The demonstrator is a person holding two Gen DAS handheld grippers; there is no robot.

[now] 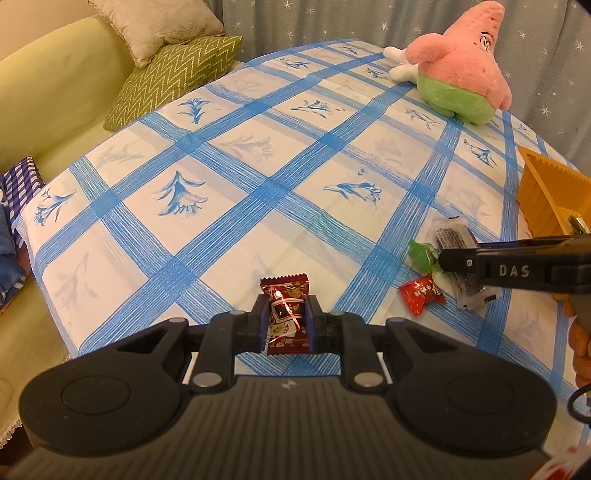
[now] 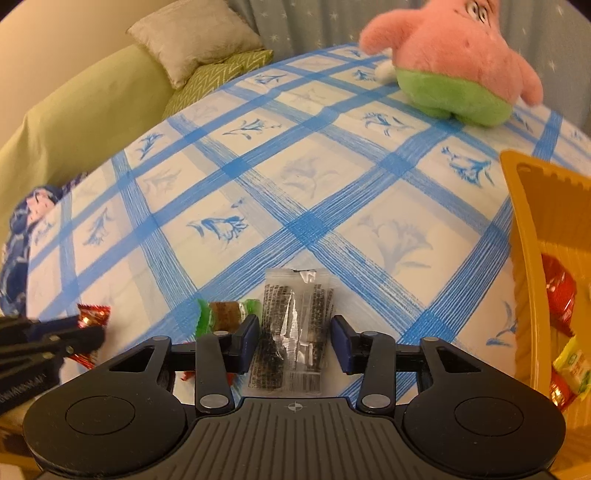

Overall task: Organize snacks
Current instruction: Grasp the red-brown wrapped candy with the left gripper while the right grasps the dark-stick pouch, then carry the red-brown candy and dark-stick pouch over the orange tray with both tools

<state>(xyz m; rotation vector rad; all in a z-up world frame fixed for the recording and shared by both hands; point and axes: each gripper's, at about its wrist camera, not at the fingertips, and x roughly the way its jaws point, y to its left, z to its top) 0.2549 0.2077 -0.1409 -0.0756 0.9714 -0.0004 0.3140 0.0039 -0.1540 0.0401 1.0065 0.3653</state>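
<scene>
My left gripper (image 1: 287, 322) is shut on a dark red candy packet (image 1: 286, 314) just above the blue-checked tablecloth (image 1: 258, 155). My right gripper (image 2: 294, 339) is open, its fingers on either side of a clear packet with dark contents (image 2: 291, 328) that lies on the cloth. That packet (image 1: 456, 254) also shows in the left wrist view, partly under the right gripper's finger (image 1: 461, 263). A green-wrapped candy (image 2: 229, 314) lies left of it and shows in the left view (image 1: 423, 254). A red candy (image 1: 421, 293) lies nearby. The yellow basket (image 2: 524, 236) at right holds several snacks.
A pink and green plush toy (image 1: 461, 70) sits at the table's far right. Cushions (image 1: 173, 74) lie on the green sofa (image 1: 48, 92) to the left. A grey starred curtain (image 1: 332, 18) hangs behind. The basket also shows in the left view (image 1: 543, 192).
</scene>
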